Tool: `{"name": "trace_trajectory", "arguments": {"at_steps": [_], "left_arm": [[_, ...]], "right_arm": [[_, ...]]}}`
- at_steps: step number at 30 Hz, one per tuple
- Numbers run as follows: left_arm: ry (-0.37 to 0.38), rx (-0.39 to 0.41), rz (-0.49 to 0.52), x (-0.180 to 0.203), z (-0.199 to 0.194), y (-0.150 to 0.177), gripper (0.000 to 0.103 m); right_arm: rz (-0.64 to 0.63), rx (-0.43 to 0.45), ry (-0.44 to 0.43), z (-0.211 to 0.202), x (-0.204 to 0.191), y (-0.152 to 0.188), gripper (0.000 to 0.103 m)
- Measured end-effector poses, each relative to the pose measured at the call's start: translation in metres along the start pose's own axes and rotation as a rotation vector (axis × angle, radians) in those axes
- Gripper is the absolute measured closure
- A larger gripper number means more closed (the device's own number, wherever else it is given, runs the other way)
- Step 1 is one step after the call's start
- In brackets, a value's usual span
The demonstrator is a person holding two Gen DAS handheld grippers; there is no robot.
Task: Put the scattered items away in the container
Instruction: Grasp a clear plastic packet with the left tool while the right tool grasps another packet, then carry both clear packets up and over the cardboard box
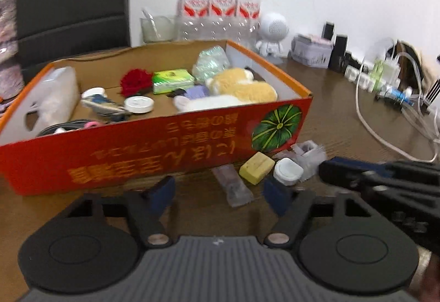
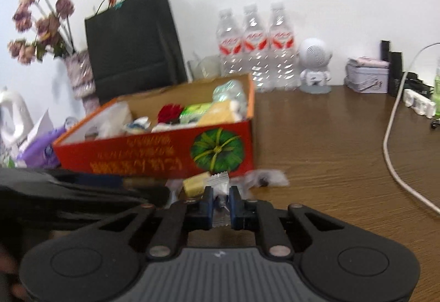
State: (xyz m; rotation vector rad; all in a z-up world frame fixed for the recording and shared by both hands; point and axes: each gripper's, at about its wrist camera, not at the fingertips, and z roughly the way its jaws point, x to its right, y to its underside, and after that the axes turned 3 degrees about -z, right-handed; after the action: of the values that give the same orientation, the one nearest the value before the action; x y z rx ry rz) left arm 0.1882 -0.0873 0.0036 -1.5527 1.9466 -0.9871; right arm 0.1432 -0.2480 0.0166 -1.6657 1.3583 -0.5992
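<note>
On the left of the brown wood-grain table [image 1: 330, 109] we see the red cardboard box with a green pumpkin picture [image 1: 154, 153], open-topped and already holding a red fabric rose [image 1: 136, 81], a green tissue pack [image 1: 172, 81], a round white lid [image 1: 138, 104] and a tan plush toy [image 1: 242, 87]. Just in front of the box's near wall lie the scattered pieces: a clear plastic-wrapped snack bar [image 1: 233, 186], a yellow rectangular block [image 1: 256, 168] and a small white cap-like container [image 1: 288, 171], close together.

Our left gripper [image 1: 220, 192] hangs low over the table, tilted downward, its blue-padded fingers [image 1: 162, 189] standing apart on either side of the snack bar, not pressing on it.

To the right, our right gripper [image 2: 220, 201] comes in from the side, also angled down; in the left wrist view it shows as a dark blurred arm whose tip reaches the white container. In its own view the two tongs are clamped on a small silvery crinkle-edged sachet [image 2: 220, 183], which stands upright between the pads, just in front of the box.

Behind stand three clear water bottles with red labels [image 1: 220, 8] against the white wall.
</note>
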Motion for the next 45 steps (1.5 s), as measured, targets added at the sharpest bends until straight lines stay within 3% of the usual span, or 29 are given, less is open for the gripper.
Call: {"name": "trace_trajectory", "arguments": {"at_steps": [2, 3, 5, 6, 13, 17, 22, 26, 33, 36, 37, 42, 44, 45], "left_arm": [[0.008, -0.001, 0.008, 0.001, 0.007, -0.002, 0.044], [0.019, 0.001, 0.004, -0.001, 0.009, -0.002, 0.051], [0.051, 0.001, -0.016, -0.004, 0.010, -0.002, 0.069], [0.061, -0.009, -0.022, -0.005, 0.010, -0.001, 0.085], [0.017, -0.004, -0.035, -0.014, -0.017, 0.017, 0.086], [-0.040, 0.024, -0.064, -0.027, -0.062, 0.044, 0.086], [-0.074, 0.015, -0.169, -0.050, -0.115, 0.084, 0.086], [-0.121, 0.002, -0.145, -0.050, -0.143, 0.107, 0.086], [-0.090, 0.016, -0.164, -0.045, -0.160, 0.124, 0.083], [-0.083, 0.016, -0.163, -0.045, -0.164, 0.125, 0.074], [-0.084, 0.009, -0.161, -0.044, -0.164, 0.126, 0.074], [-0.100, 0.000, -0.145, -0.037, -0.163, 0.127, 0.074], [-0.105, 0.008, -0.134, -0.036, -0.164, 0.129, 0.081], [-0.104, 0.012, -0.133, -0.036, -0.164, 0.130, 0.082]], "right_arm": [[0.028, -0.001, 0.023, 0.000, 0.005, -0.001, 0.093], [0.036, -0.007, 0.035, 0.001, 0.007, -0.001, 0.093], [0.044, -0.014, 0.034, 0.002, 0.008, -0.001, 0.093], [0.046, -0.011, 0.031, 0.002, 0.008, -0.001, 0.093], [0.016, -0.013, 0.011, 0.001, 0.000, 0.001, 0.093], [-0.003, -0.018, -0.022, 0.000, -0.004, 0.001, 0.092], [-0.114, -0.099, -0.120, 0.001, -0.041, 0.013, 0.092], [-0.175, -0.141, -0.142, -0.022, -0.077, 0.032, 0.092], [-0.154, -0.151, -0.103, -0.066, -0.101, 0.066, 0.087], [-0.157, -0.144, -0.095, -0.077, -0.101, 0.068, 0.058], [-0.156, -0.140, -0.095, -0.078, -0.101, 0.068, 0.057], [-0.153, -0.142, -0.098, -0.076, -0.100, 0.072, 0.058], [-0.169, -0.140, -0.088, -0.073, -0.103, 0.071, 0.063], [-0.183, -0.141, -0.082, -0.072, -0.104, 0.071, 0.073]]}}
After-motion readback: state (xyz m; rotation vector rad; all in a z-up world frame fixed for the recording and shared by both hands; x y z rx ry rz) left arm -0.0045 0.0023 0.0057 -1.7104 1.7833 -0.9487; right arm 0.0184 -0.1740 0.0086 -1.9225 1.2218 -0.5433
